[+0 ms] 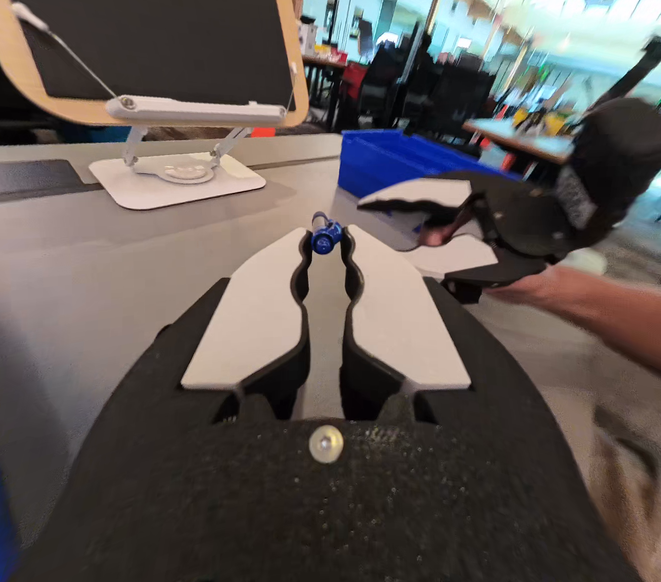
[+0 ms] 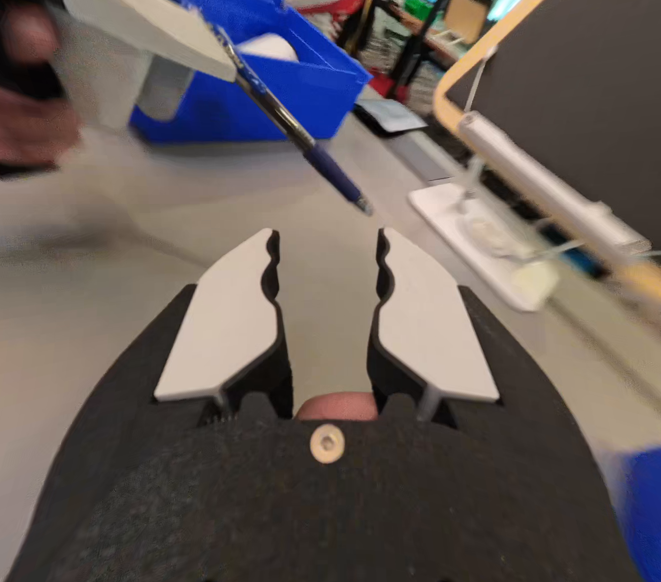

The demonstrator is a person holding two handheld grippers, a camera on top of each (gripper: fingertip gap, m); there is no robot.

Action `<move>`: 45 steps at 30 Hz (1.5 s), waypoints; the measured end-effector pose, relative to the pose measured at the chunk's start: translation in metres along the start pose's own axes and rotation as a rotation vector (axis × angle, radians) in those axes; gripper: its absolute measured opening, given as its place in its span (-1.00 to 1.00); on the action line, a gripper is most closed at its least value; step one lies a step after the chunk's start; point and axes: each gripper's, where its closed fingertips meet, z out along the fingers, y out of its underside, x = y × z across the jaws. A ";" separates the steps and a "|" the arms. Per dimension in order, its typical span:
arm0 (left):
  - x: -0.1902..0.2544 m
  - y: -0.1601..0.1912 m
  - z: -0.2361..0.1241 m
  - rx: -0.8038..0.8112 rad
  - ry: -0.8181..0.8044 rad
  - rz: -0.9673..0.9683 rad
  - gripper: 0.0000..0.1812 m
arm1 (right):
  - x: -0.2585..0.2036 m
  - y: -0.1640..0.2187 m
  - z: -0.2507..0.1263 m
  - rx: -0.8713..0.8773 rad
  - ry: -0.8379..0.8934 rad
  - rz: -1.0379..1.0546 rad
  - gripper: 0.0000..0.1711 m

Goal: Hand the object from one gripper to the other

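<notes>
My left gripper (image 1: 324,236) is shut on a blue pen (image 1: 323,236), gripping its clip end between the fingertips, above the grey table (image 1: 143,261). In the right wrist view the same pen (image 2: 304,143) sticks out of the left gripper's pale fingers (image 2: 161,25) at upper left, its tip pointing down toward my right gripper. My right gripper (image 2: 327,239) is open and empty, its fingertips just below and left of the pen tip, not touching it. In the left wrist view the right gripper (image 1: 400,225) is open, to the right of the pen.
A blue bin (image 1: 393,164) stands on the table behind the grippers; it also shows in the right wrist view (image 2: 293,78). A tablet on a white stand (image 1: 171,178) stands at the back left, and at the right in the right wrist view (image 2: 500,243). A person's forearm (image 1: 572,314) holds the right gripper.
</notes>
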 end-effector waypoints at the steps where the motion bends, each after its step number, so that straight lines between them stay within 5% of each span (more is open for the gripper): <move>1: -0.003 -0.005 -0.004 0.043 0.020 -0.063 -0.83 | -0.004 -0.001 0.000 0.031 -0.075 0.145 -0.39; 7: 0.010 -0.026 -0.012 0.207 0.185 -0.280 -0.84 | -0.026 -0.055 -0.016 0.414 -0.626 1.099 -0.29; 12: 0.041 -0.025 -0.005 0.232 0.327 -0.371 -0.84 | -0.028 -0.079 -0.037 0.668 -0.840 1.349 -0.50; 16: 0.058 -0.019 0.003 0.214 0.362 -0.377 -0.83 | -0.032 -0.083 -0.038 0.692 -0.844 1.350 -0.59; 19: 0.064 -0.016 0.005 0.205 0.372 -0.367 -0.83 | -0.028 -0.079 -0.040 0.699 -0.838 1.342 -0.85; 24: 0.071 -0.007 0.008 0.139 0.346 -0.257 -0.75 | -0.021 -0.076 -0.042 0.717 -0.856 1.324 -0.86; 27: 0.061 -0.003 -0.002 0.070 0.260 -0.188 -0.38 | -0.011 -0.068 -0.039 0.672 -0.784 1.279 -0.86; 32: 0.025 0.003 -0.032 0.008 -0.015 -0.016 -0.39 | 0.003 -0.067 -0.042 0.573 -0.648 1.065 -0.86; 35: 0.024 0.018 -0.050 -0.039 -0.048 -0.045 -0.40 | 0.016 -0.075 -0.047 0.475 -0.562 0.874 -0.85; 41: 0.052 0.021 -0.060 -0.037 0.100 -0.121 -0.39 | 0.141 -0.089 -0.110 0.323 -0.218 0.694 -0.85; 45: 0.060 0.021 -0.060 -0.060 0.162 -0.083 -0.37 | 0.237 -0.014 -0.157 -0.164 0.107 0.609 -0.85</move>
